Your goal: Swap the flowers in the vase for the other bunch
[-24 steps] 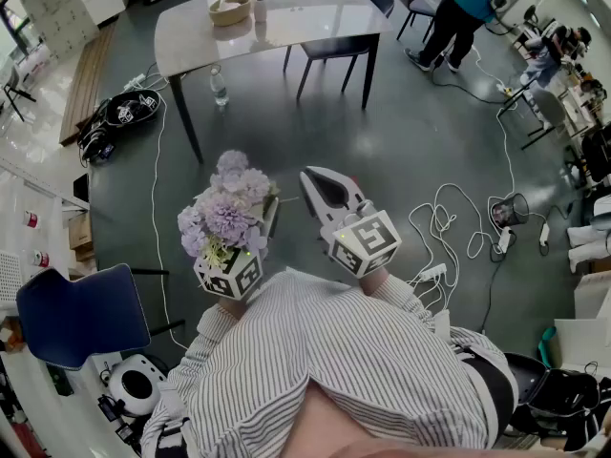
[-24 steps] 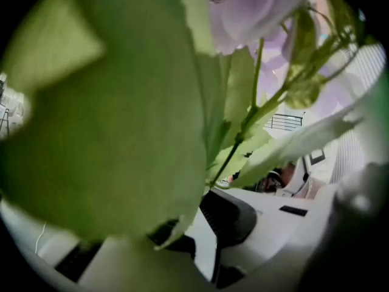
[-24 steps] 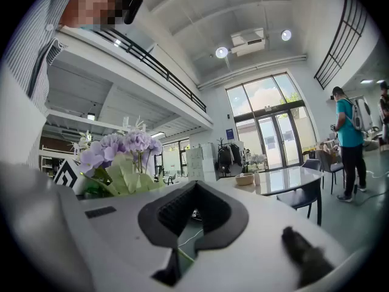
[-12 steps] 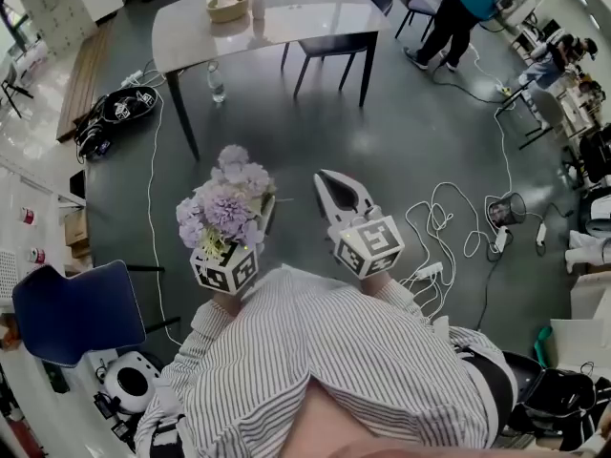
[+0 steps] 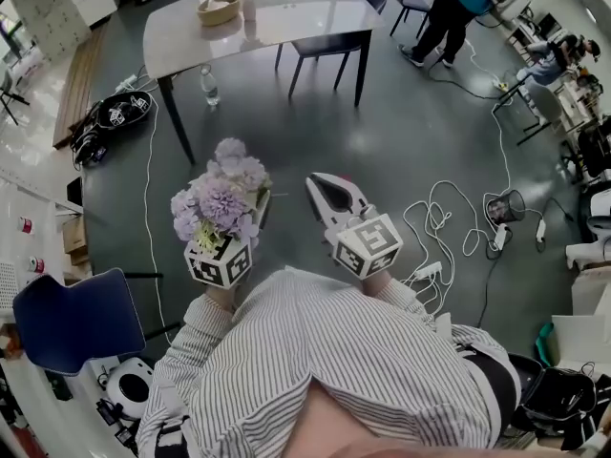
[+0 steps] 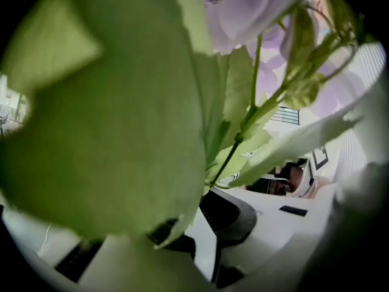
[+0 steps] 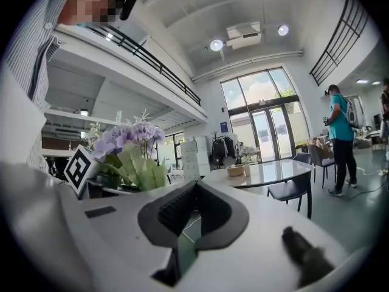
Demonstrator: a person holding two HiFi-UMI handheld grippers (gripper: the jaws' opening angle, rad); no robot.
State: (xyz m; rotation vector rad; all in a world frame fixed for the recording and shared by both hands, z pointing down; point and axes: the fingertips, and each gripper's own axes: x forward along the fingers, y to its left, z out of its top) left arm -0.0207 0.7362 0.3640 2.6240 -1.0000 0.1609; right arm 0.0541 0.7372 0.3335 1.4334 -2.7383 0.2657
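The person in the striped shirt [image 5: 325,361] stands on the grey floor well short of the white table [image 5: 286,22], facing it, with both grippers held out level towards it.

The left gripper [image 6: 205,231] is clamped on the purple bunch [image 5: 221,203]. The blooms stand upright above its marker cube, and broad green leaves [image 6: 109,120] fill most of the left gripper view. Beneath them the 2 dark pads sit close together with only a thin slit between; the stems themselves are hidden by the leaves. This bunch is well apart from the table, on the person's side of it.

The right gripper [image 5: 323,191] is just beside the bunch, equally far from the table. Its jaws are together with nothing between them.

On the table's far-left end stands the vase [image 5: 250,6] with pale flowers in it, small and hard to make out. Just beside it, also on the table, is a round woven bowl [image 5: 219,8].

A clear water bottle [image 5: 208,86] stands on the floor by the table's near-left leg. A dark chair [image 5: 325,46] is pushed against the table's near edge. Beyond the table's right end a person in a teal top [image 5: 456,8] stands with their back turned. White cables [image 5: 449,227] lie on the floor well to the right of the table.
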